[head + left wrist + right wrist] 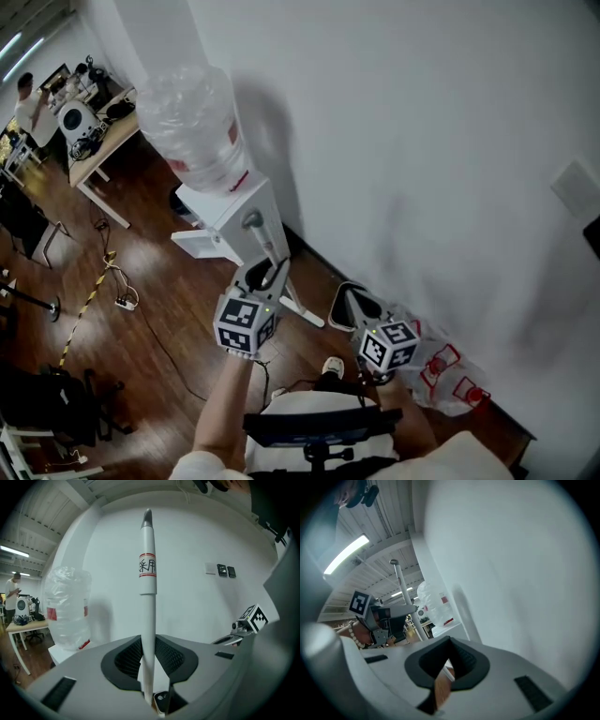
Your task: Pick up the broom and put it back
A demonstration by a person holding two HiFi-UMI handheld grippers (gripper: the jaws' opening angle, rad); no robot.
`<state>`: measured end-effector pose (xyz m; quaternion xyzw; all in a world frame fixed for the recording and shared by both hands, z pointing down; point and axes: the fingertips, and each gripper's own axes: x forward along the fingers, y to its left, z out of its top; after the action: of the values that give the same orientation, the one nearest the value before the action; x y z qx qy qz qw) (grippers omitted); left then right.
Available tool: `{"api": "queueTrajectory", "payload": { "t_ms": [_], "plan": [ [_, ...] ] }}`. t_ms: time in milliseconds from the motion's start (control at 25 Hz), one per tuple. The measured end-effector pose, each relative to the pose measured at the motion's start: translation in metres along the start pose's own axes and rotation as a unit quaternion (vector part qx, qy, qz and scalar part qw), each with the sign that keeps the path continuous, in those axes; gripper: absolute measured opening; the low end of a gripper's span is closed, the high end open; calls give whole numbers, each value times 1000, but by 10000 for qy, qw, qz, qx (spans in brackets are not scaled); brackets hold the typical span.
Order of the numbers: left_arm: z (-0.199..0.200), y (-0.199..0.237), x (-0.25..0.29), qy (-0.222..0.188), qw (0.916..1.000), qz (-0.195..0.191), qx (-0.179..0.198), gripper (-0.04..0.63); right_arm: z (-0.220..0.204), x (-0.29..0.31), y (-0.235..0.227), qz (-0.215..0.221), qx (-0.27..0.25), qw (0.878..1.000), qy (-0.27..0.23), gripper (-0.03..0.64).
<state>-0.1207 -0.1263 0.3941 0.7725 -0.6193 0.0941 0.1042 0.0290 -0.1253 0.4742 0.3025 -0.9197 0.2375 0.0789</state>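
Head view: a person stood close to a white wall [422, 141], a gripper in each hand, wood floor [159, 281] below.
Broom: only the white handle [148, 573] showed, with a gray tip and red bands. It stood upright in the left gripper view and slanted down toward the base of the wall in the head view. Brush end not made out.
Left gripper [148, 641]: clenched on the handle below the red bands, pads pressing both sides.
Right gripper [449, 644]: jaw tips together, nothing between them. It sat just right of the left gripper, apart from the broom.
Water dispenser [234, 216]: white, clear bottle [197, 127] on top, against the wall, just behind the handle.
Plastic bag [445, 370]: red print, on the floor by the wall, right of the right gripper.
Desk [103, 141]: far left, cluttered.
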Motion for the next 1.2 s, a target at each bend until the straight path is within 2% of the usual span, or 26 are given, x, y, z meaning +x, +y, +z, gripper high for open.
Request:
{"api": "queueTrajectory", "payload": {
  "t_ms": [160, 360, 600, 920, 1200],
  "plan": [
    [-12, -5, -44, -83, 9999, 16, -100, 84, -18, -7, 29, -76, 5, 10000, 24, 11],
    [-29, -13, -91, -121, 9997, -195, 17, 84, -35, -24, 76, -316, -64, 9995, -16, 11],
    [-47, -23, -122, -49, 9986, -481, 223, 84, -56, -56, 118, -670, -13, 9977, -99, 11],
    [-58, -22, -159, -34, 9997, -201, 111, 84, -78, -80, 139, -575, -142, 9982, 57, 11],
    [-66, -21, -173, -48, 9999, 84, 43, 84, -65, -87, 144, -376, -326, 9988, 3, 11]
  ]
}}
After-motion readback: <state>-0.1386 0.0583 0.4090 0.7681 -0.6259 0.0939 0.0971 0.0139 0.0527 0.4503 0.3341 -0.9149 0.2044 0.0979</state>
